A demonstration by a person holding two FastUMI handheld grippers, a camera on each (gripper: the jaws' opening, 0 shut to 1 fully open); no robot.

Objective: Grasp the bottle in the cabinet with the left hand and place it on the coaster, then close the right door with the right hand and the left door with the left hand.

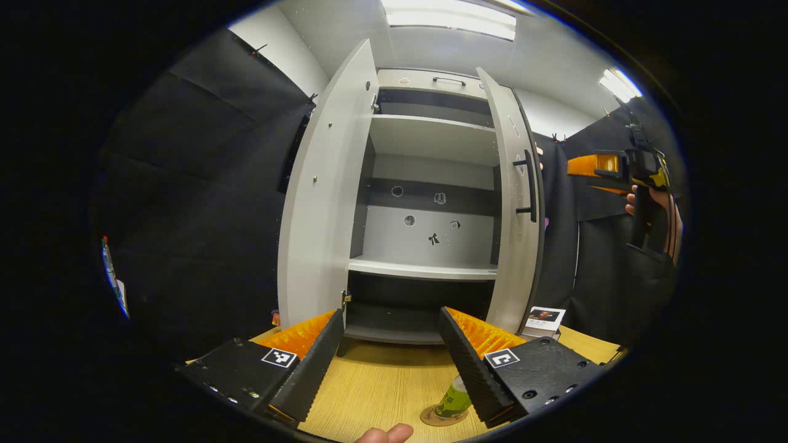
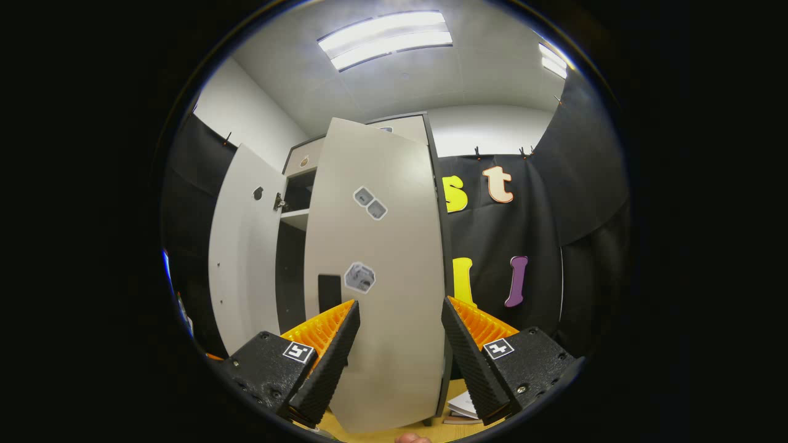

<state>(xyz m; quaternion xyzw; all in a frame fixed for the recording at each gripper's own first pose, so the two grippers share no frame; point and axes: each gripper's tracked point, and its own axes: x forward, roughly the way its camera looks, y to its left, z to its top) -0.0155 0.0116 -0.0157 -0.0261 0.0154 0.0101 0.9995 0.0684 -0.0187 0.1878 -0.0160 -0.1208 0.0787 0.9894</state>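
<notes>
In the left gripper view a green bottle (image 1: 454, 399) stands on a round brown coaster (image 1: 438, 419) on the wooden table, partly hidden behind one finger. My left gripper (image 1: 391, 329) is open above the table, with nothing between its fingers. It faces the white cabinet (image 1: 431, 184), whose shelves are bare. The left door (image 1: 326, 191) stands wide open. The right door (image 1: 516, 209), with its black handle (image 1: 529, 184), is partly swung in. In the right gripper view my right gripper (image 2: 400, 320) is open, close to the right door's outer face (image 2: 375, 271).
The other gripper (image 1: 622, 169), held by a hand, shows at the far right of the left gripper view. A small card or booklet (image 1: 543, 320) lies on the table beside the cabinet's right foot. Papers (image 2: 465, 406) lie on the table below the right door. Black cloth walls surround the booth.
</notes>
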